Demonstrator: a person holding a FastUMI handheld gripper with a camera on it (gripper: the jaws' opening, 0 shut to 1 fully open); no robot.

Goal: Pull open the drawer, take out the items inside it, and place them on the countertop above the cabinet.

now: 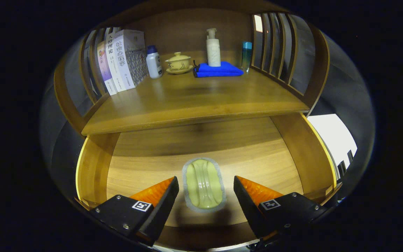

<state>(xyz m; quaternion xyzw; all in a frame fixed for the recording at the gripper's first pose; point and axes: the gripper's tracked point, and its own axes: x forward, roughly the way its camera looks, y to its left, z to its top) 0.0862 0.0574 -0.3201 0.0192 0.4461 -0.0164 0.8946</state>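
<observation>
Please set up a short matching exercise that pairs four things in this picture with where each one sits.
Things:
1. soap bar
2. pump bottle
3. lidded cup
4. books

Places:
A. standing on the blue cloth
B. leaning at the countertop's end, beside the white bottle
C. lying in the open drawer, between the open gripper's fingers
D. on a saucer between the white bottle and the blue cloth

Pairs: 1-C, 2-A, 3-D, 4-B
</observation>
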